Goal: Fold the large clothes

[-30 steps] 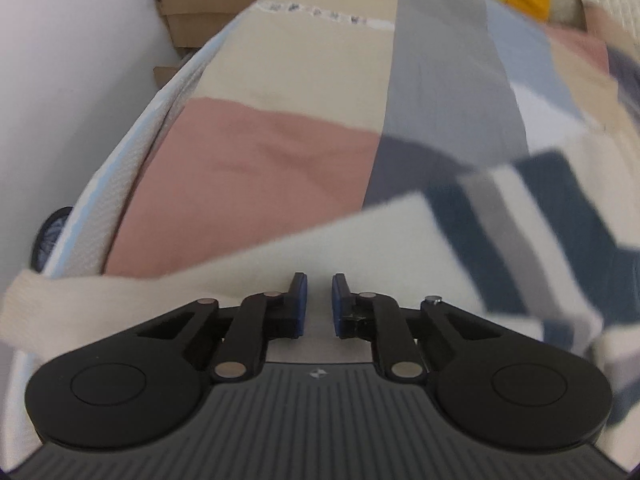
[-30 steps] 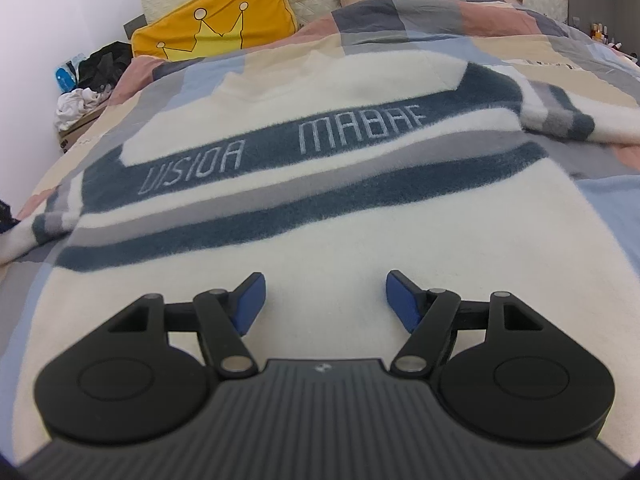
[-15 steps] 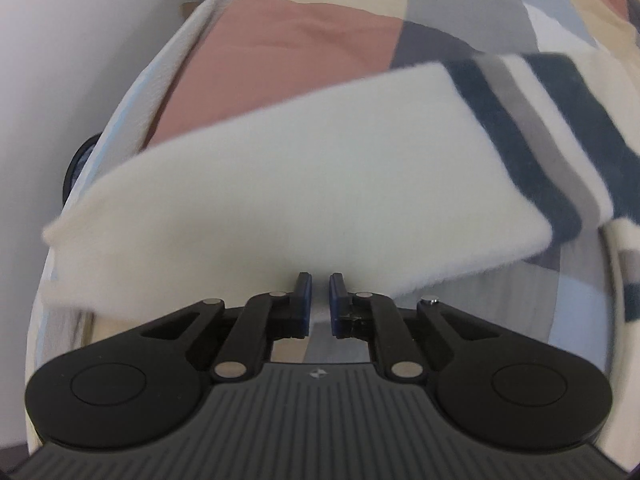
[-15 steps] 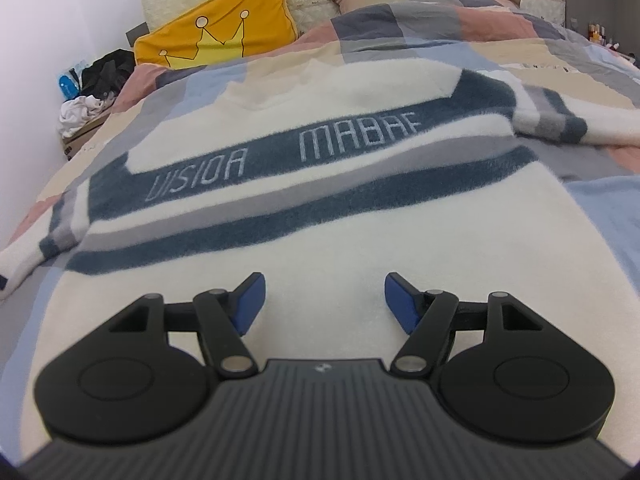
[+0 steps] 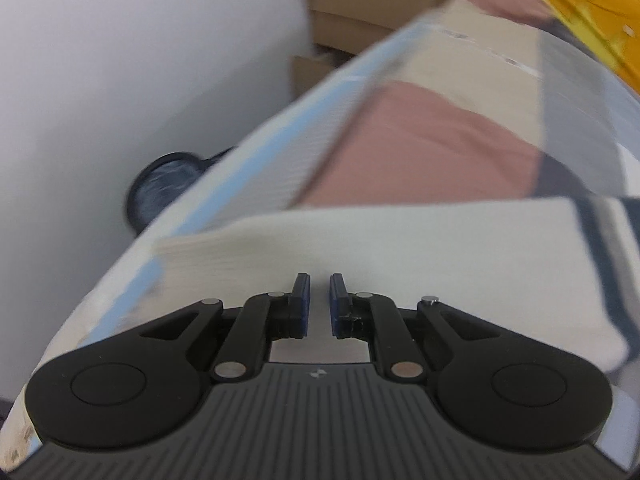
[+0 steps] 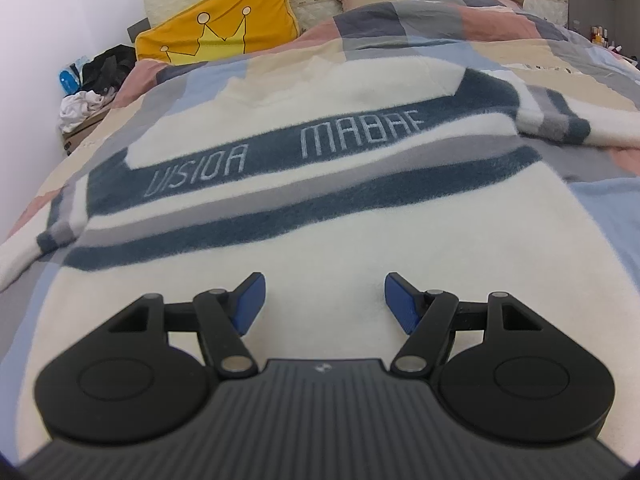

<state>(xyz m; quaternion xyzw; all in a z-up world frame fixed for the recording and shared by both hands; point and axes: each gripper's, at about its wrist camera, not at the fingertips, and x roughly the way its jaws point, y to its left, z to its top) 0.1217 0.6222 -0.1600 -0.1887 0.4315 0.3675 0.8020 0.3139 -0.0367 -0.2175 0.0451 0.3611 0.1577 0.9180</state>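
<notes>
A cream sweater with dark blue and grey bands and pale lettering lies spread flat, front up, on a patchwork duvet, its collar toward the far headboard and its hem nearest the right wrist camera. The step in hand looks like the first fold — bringing the sweater's left sleeve in over the body. The left gripper has its blue pads drawn almost together on the cream sleeve cloth, which stretches across the left wrist view from the bed's left edge toward the striped part at the right; that picture is smeared, so how much cloth sits between the pads is hard to judge, though the sleeve appears raised off the duvet rather than lying on it. The right gripper hovers over the sweater's lower body with its jaws standing well apart and nothing between them — it grips nothing. In the right wrist view the left sleeve runs off the near left of the picture, while the right sleeve lies out to the far right. The next move, by this reading, calls for carrying the held sleeve across onto the chest and laying it flat without dragging the body askew; the free right gripper could press the lower body down to steady it. A yellow cushion leans at the far left.
</notes>
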